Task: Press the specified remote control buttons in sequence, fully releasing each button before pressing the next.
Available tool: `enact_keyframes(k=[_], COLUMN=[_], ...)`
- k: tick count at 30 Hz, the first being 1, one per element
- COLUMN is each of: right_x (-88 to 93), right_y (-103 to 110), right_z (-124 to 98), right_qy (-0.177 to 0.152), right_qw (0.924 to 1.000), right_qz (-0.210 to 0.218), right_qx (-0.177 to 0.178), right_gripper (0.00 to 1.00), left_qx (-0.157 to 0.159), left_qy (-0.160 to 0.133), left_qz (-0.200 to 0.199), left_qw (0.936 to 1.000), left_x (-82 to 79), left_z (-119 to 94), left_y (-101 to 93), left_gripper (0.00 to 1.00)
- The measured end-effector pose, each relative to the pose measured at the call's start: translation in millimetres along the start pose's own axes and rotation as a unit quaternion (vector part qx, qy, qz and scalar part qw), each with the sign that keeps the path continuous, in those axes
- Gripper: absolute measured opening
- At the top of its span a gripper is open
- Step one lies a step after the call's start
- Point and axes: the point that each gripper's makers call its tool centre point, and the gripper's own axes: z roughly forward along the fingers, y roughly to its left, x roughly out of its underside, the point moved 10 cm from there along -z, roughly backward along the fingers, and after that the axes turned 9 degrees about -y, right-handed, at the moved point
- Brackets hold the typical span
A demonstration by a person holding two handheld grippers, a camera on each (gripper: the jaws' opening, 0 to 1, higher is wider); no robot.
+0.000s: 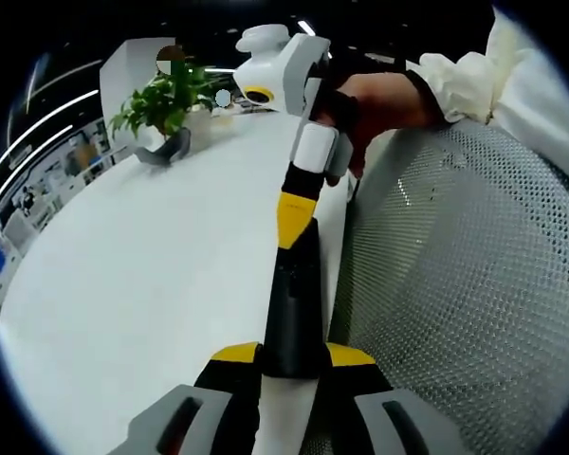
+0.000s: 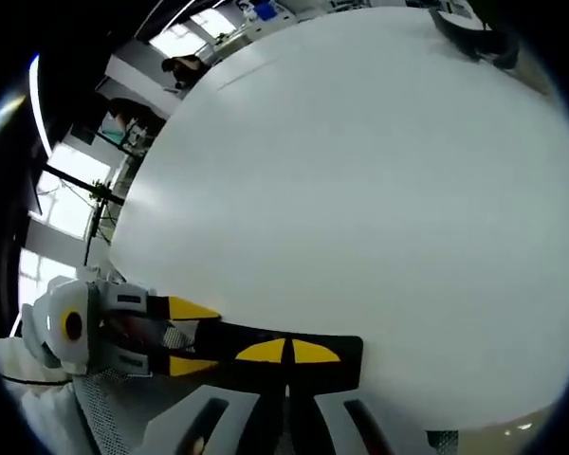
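A black remote (image 1: 289, 303) shows edge-on as a long dark bar over the white table (image 1: 152, 284). My left gripper (image 1: 294, 355) is shut on its near end, a yellow tip on each side. My right gripper (image 1: 294, 220), held by a gloved hand (image 1: 379, 100), reaches in from the upper right, its yellow tips together on the remote's far part. In the right gripper view the right gripper (image 2: 286, 353) is shut with its tips against the remote (image 2: 346, 351). The left gripper (image 2: 185, 336) grips the bar from the left. The buttons are hidden.
A potted plant (image 1: 161, 104) in a grey holder stands at the table's far end; the holder (image 2: 474, 38) is also in the right gripper view. A grey mesh chair back (image 1: 474, 284) stands close on the right. A white sleeve (image 1: 531, 85) is above it.
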Motion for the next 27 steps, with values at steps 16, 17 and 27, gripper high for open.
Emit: enact_keyframes(k=[16, 17, 27], right_x=[-3.5, -3.7, 1.9], right_y=[0.9, 2.1, 3.4], right_z=[-5.9, -6.5, -3.3], right_qy=[-0.001, -0.002, 0.027], right_qw=[0.9998, 0.9995, 0.9990], right_qz=[0.009, 0.016, 0.017], right_qx=[-0.015, -0.027, -0.030], right_gripper=[0.00, 0.00, 0.00], left_qx=[-0.001, -0.001, -0.001], left_qy=[0.000, 0.000, 0.000], left_qz=[0.001, 0.001, 0.001], left_qw=[1.0000, 1.0000, 1.0000], left_x=[-0.1, -0.1, -0.3], left_z=[0.0, 0.0, 0.0], left_y=[-0.2, -0.2, -0.4], left_gripper=[0.24, 0.24, 0.24])
